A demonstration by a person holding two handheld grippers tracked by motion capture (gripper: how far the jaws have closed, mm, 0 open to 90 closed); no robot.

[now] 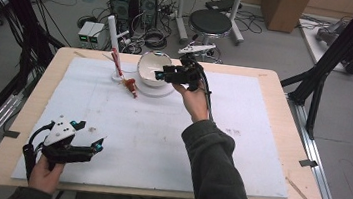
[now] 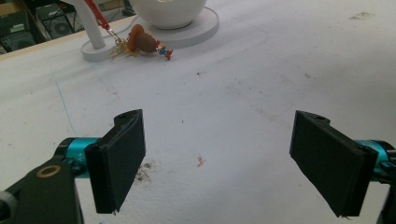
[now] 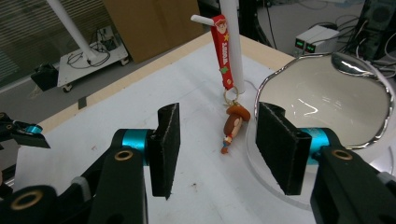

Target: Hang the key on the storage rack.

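The right claw (image 3: 212, 149) is released, with its two black jaws apart and nothing between the pads. It hovers over the far part of the tabletop (image 1: 270, 140), close to the white bowl (image 1: 151, 69). In the right gripper view the keychain figure (image 3: 233, 125) lies ahead of the jaws, in line with the gap between them and a little toward the bowl side. The figure rests on the white surface just beside the base of the bowl, and its red strap (image 3: 222, 51) goes up to the peg of the white stand (image 3: 232, 37). The long axis of the figure runs from its hat, near the stand, to its feet, which point toward the claw, so the jaws stand on both sides of this axis.

The left claw (image 2: 218, 158) is also released and empty. It rests low at the near left of the tabletop, well apart from the figure. The right hand is clearly the nearer one, so I judge the next reach will be with it.
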